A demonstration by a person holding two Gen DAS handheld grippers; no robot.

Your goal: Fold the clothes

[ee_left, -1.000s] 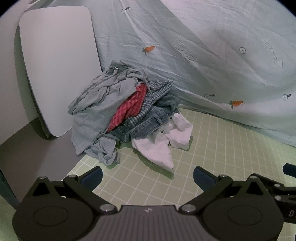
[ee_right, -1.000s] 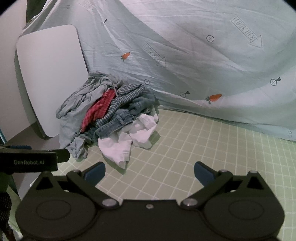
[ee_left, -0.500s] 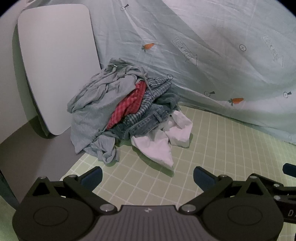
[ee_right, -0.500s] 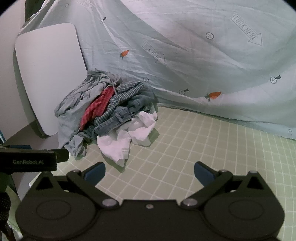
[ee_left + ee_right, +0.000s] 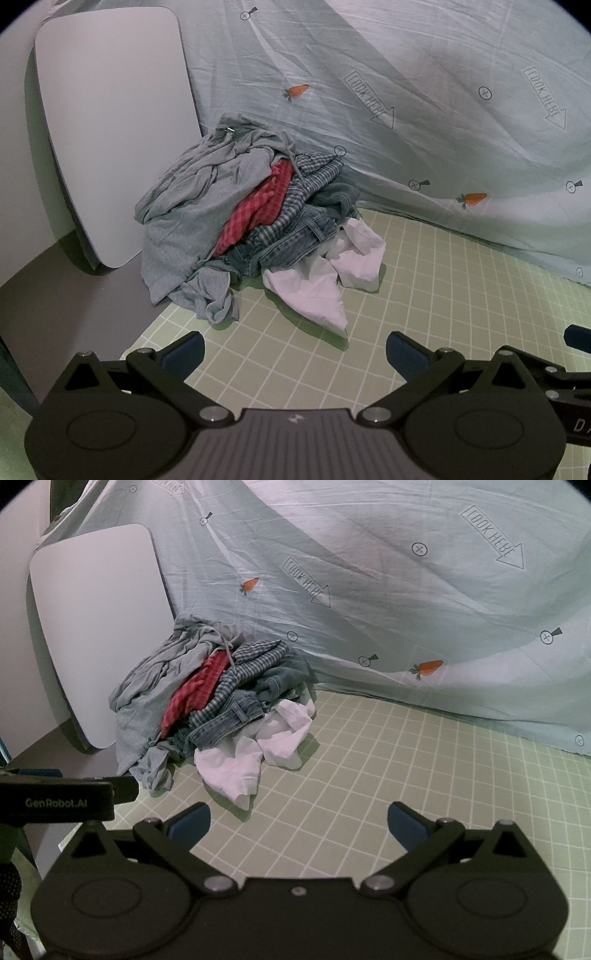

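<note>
Clothes pile (image 5: 255,225) sat unfolded at the far left of the green grid mat (image 5: 424,295), bunched against the hanging printed sheet (image 5: 406,92) and just beside the white board (image 5: 110,129) leaning on the wall. Pile was a jumble: grey garment (image 5: 177,221) draped over the left side and spilling off the mat edge, red checked piece (image 5: 258,206) wedged in the middle, blue plaid shirt (image 5: 314,173) and denim jeans (image 5: 291,240) on top right, white garment (image 5: 325,284) trailing nearest toward the camera. Nothing folded, nothing separated out, no stack anywhere in view, so judged the task at its very start with every item left to do. Left gripper (image 5: 293,349) was spread wide, empty, hovering over bare mat short of the white garment. Right gripper (image 5: 298,821) was likewise wide open and held nothing, over the mat near the white garment's near tip. Likely first pick was the white garment, since it lay loose and closest. Mat near and right of the pile had free room for laying a piece flat.
</note>
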